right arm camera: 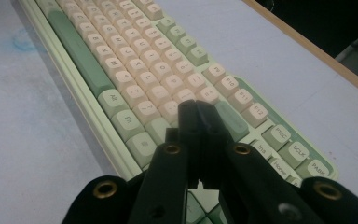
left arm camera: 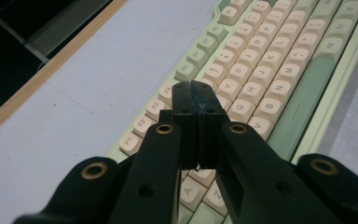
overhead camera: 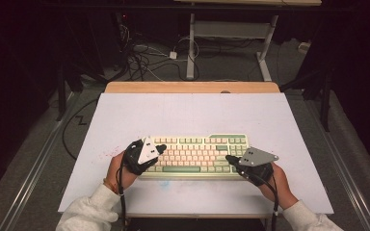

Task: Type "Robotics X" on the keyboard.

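A person's two forearms in pale sleeves come in from the near edge of the table point(overhead camera: 125, 110), angled inward so that the hands sit at either end of a keyboard point(overhead camera: 195, 155). The left hand point(overhead camera: 120, 168) carries the left gripper point(overhead camera: 161, 148), which points to the right over the keyboard's left end; in the left gripper view its jaws are pressed together with nothing between them, their tips above the keys near the function row. The right hand point(overhead camera: 275, 180) carries the right gripper point(overhead camera: 229, 158), which points left and slightly away over the keyboard's right end; in the right gripper view its jaws likewise meet with nothing held, hanging above the keys to the right of the long green space bar point(right arm camera: 77, 51). Whether either tip touches a key I cannot tell.

The table top is a wide pale board with a strip of bare wood point(overhead camera: 192, 87) along its far edge, faint reddish marks near its left side and a bluish smudge point(overhead camera: 166, 183) just in front of the keyboard. The keyboard lies in the near half, roughly centred, long side parallel to the near edge; its case is light green, its keys cream and green.

Beyond the table the room is dark: grey floor, a tangle of cables point(overhead camera: 142, 57), and the white legs of another desk point(overhead camera: 231, 29) at the far side
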